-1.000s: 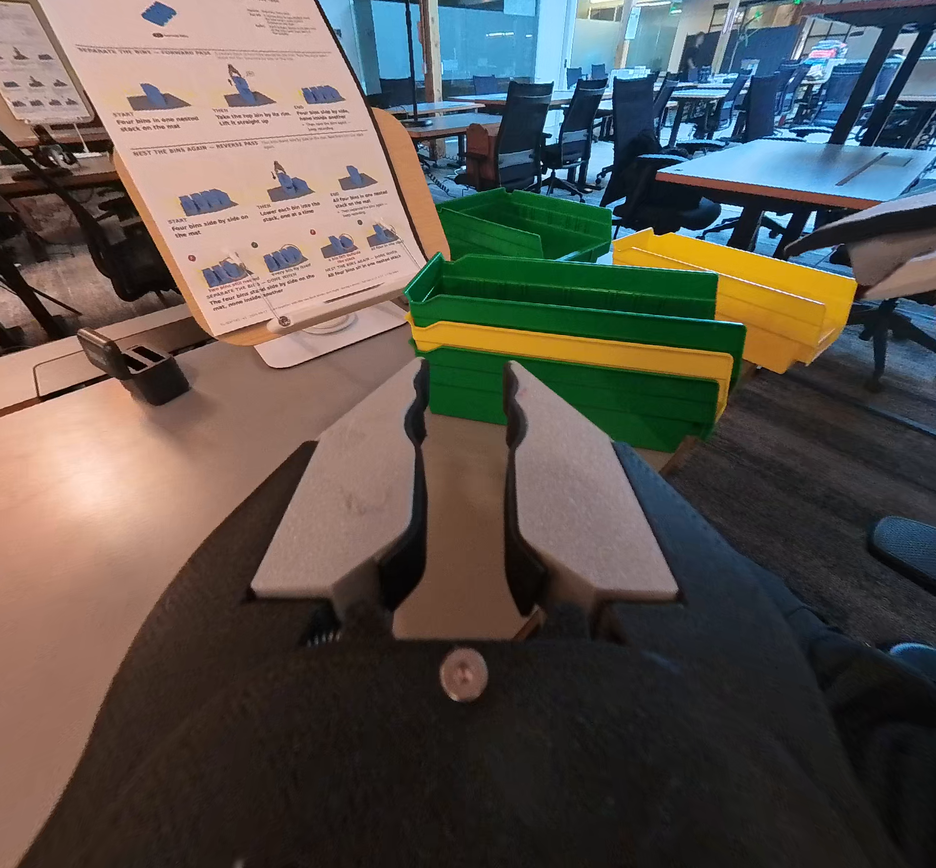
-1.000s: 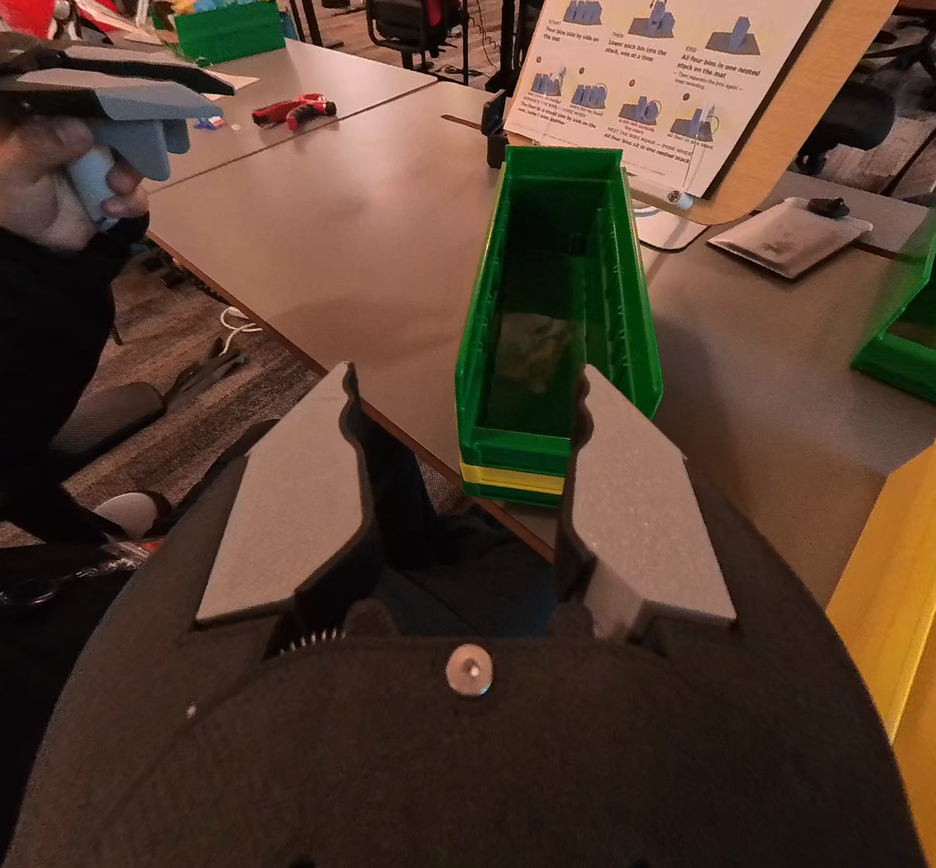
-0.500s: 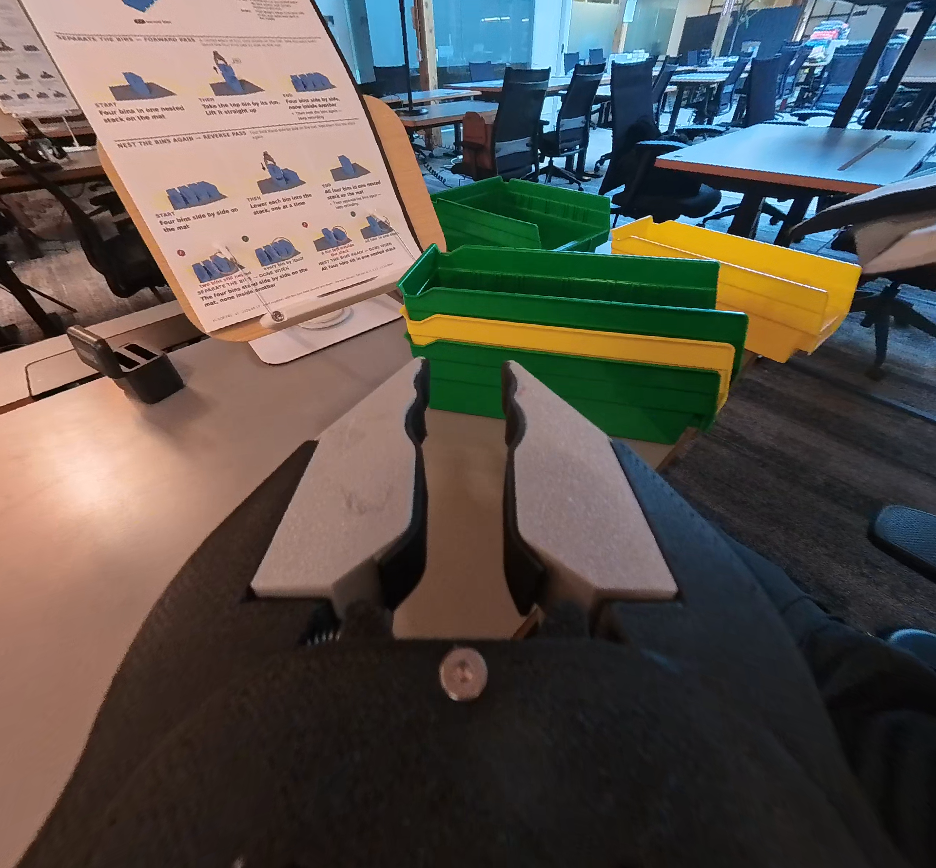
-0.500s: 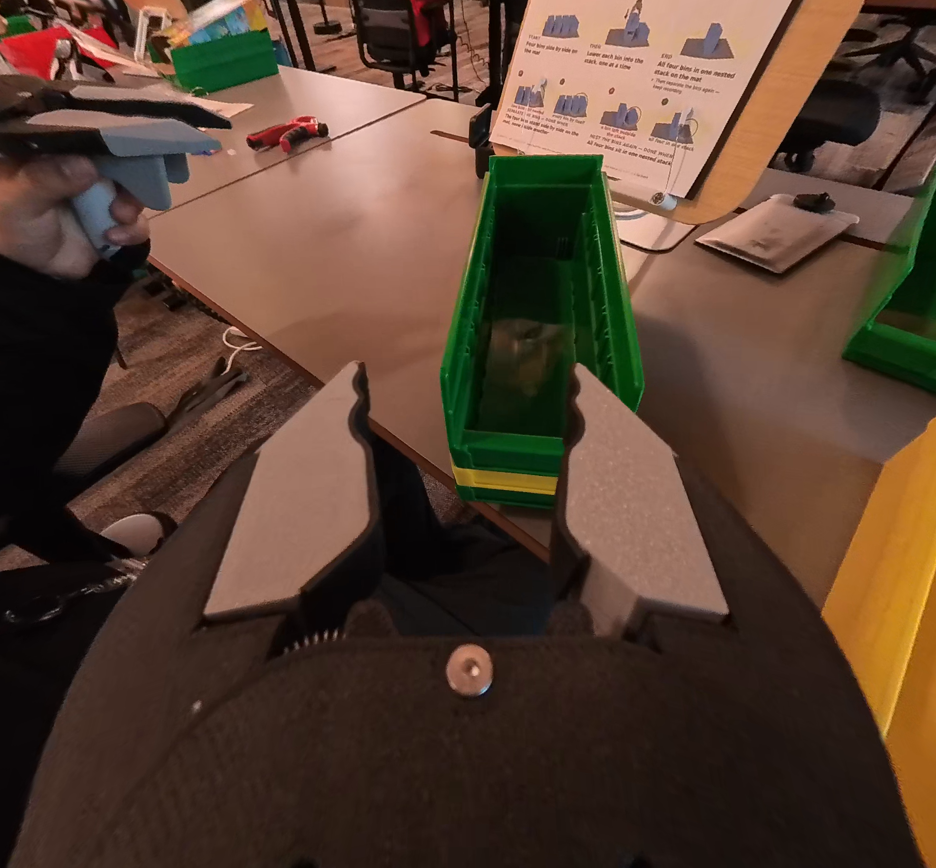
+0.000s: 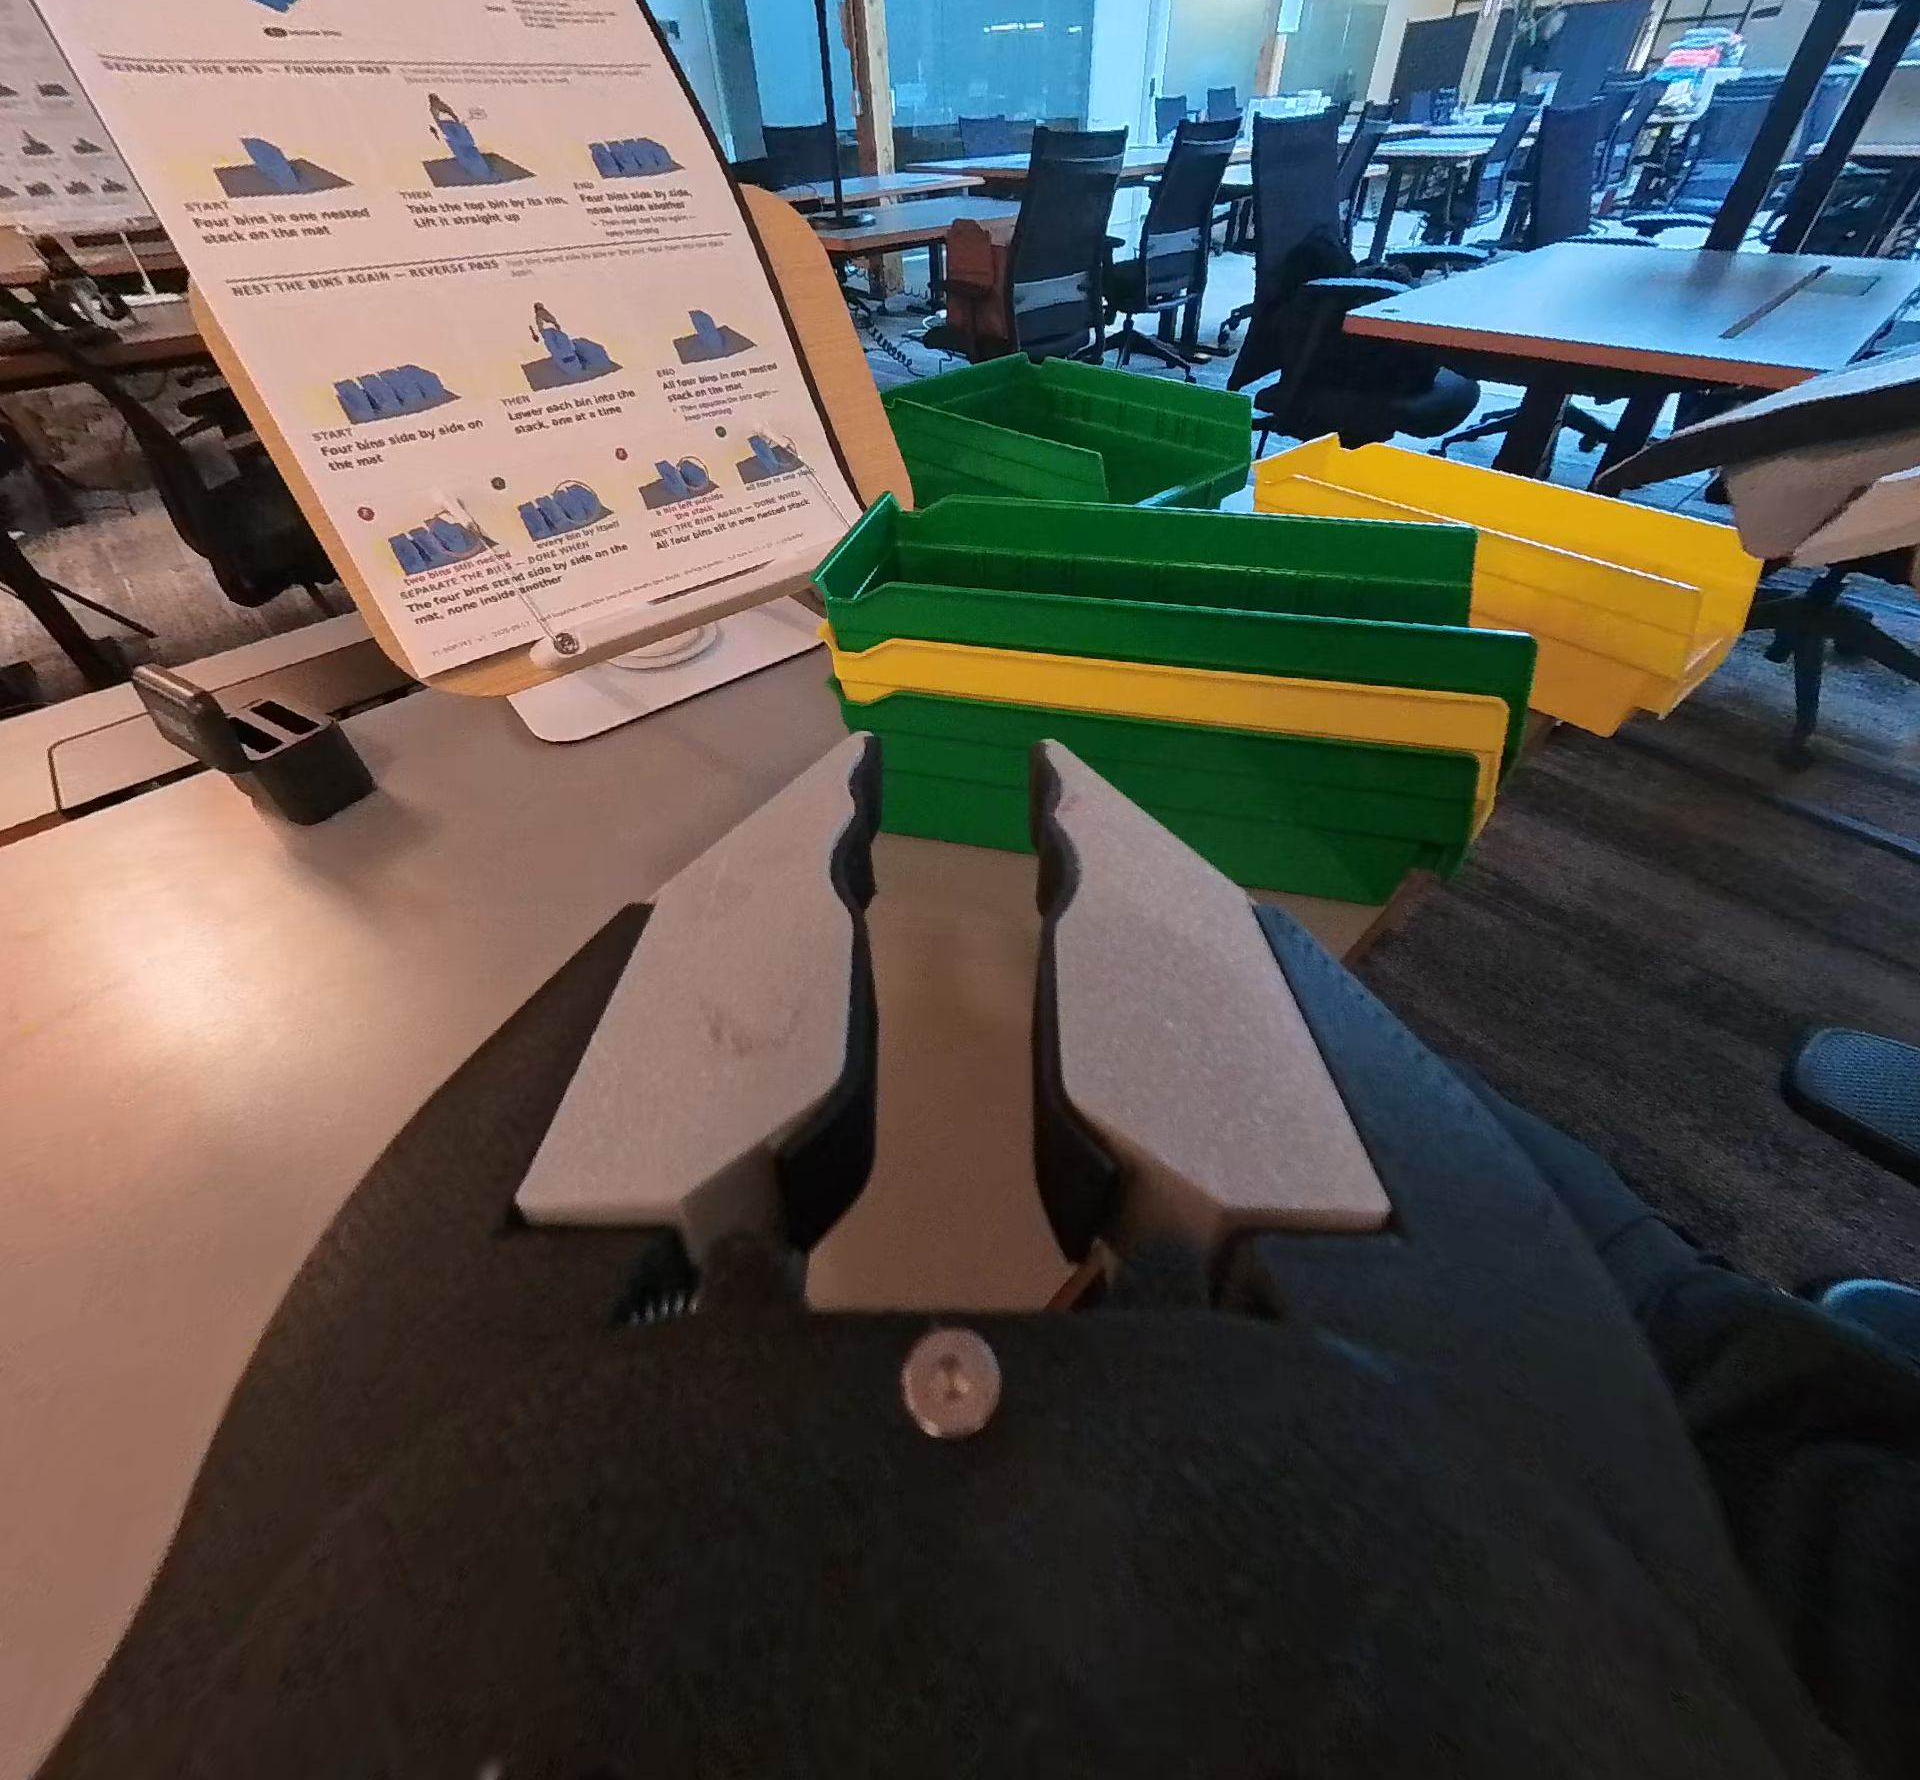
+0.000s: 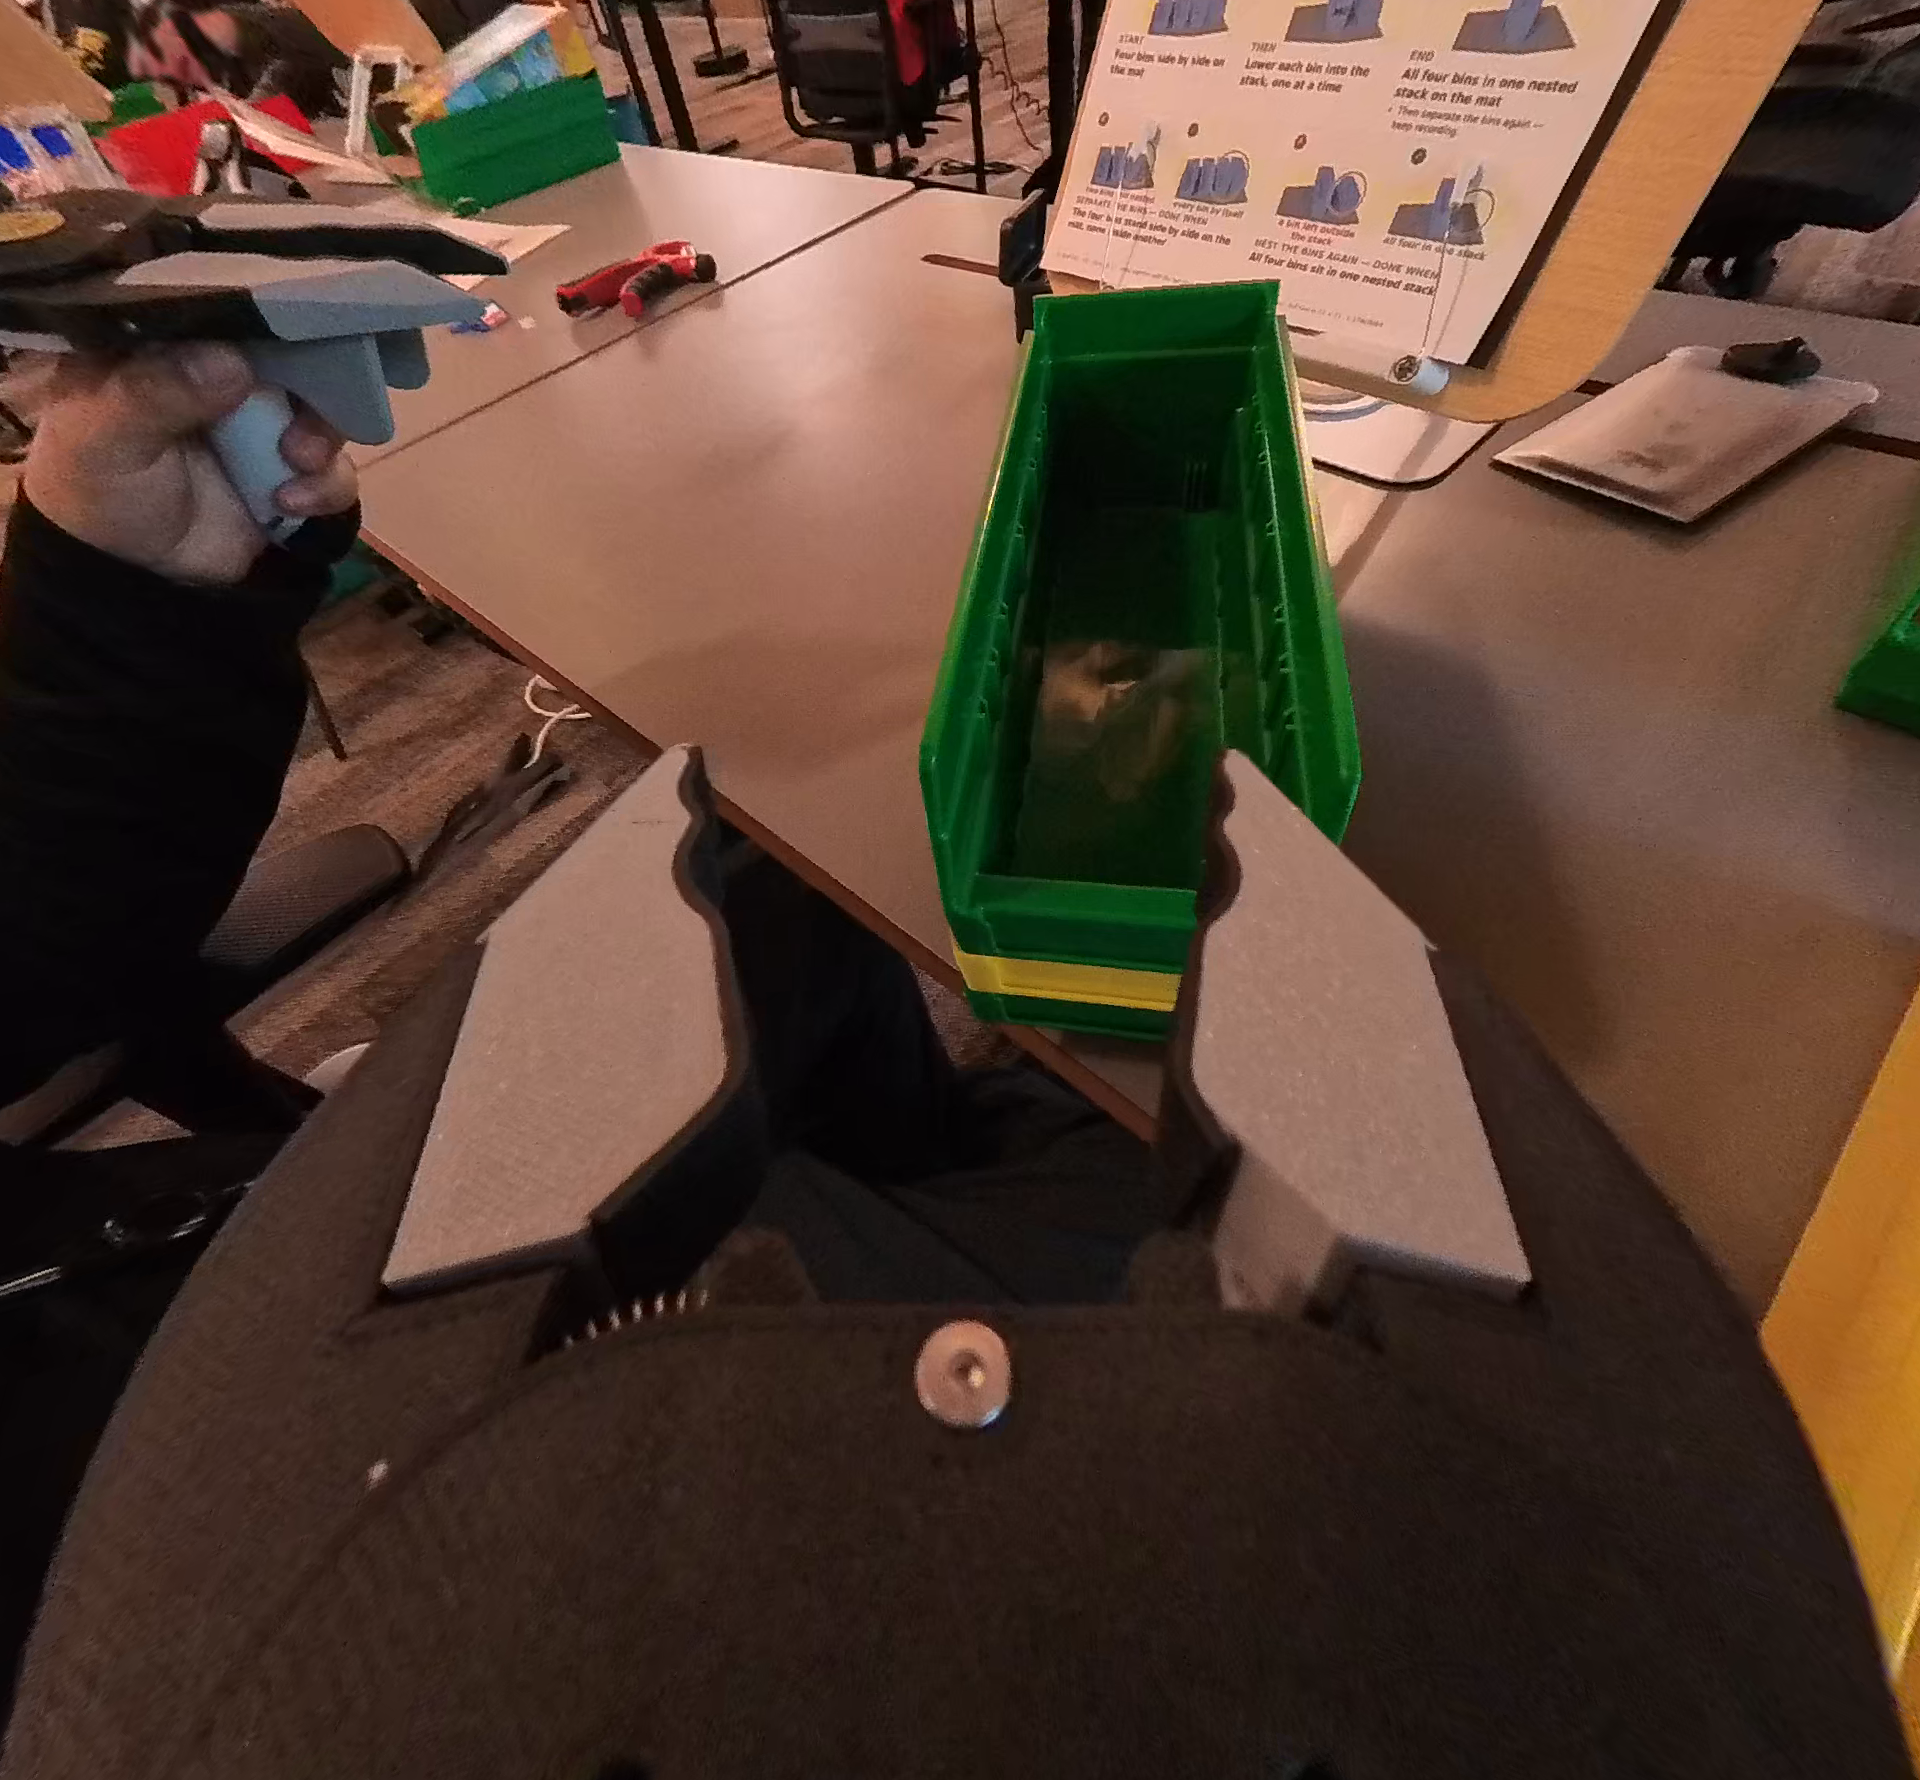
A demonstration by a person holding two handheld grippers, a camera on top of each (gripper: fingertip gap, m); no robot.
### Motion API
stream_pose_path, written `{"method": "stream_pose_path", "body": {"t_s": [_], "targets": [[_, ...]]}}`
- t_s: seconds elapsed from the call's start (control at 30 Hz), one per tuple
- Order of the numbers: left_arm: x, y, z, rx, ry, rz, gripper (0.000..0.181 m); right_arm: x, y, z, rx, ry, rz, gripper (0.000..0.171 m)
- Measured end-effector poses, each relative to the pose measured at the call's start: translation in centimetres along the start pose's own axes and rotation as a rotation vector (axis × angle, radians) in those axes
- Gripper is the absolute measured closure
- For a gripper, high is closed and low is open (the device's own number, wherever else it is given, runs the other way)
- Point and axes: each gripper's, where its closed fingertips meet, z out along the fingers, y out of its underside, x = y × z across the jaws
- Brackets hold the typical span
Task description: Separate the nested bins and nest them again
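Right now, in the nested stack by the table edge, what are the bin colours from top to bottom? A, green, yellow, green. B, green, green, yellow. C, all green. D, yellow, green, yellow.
A: the stack shows a green bin on top, a yellow rim under it and a green bin at the bottom, seen in both views.
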Motion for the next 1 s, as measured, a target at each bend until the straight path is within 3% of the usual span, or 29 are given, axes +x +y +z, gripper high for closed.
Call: {"method": "stream_pose_path", "body": {"t_s": [0.27, 0.43, 0.6, 1.0], "targets": [[0.2, 0.4, 0.2, -0.022, 0.009, 0.006, 0.155, 0.8, 0.4, 0.1, -0.019, 0.043, 0.01, 0.094], [0.3, 0.5, 0.3, -0.026, 0.011, 0.007, 0.155, 1.2, 0.9, 0.3, -0.042, 0.058, 0.015, 0.092], [0.3, 0.5, 0.2, -0.025, 0.011, 0.009, 0.155, 1.5, 1.6, 0.8, -0.07, 0.044, 0.051, 0.078], [0.3, 0.6, 0.3, -0.031, 0.008, 0.018, 0.155, 1.7, 1.3, 0.5, -0.054, 0.059, 0.03, 0.093]]}}
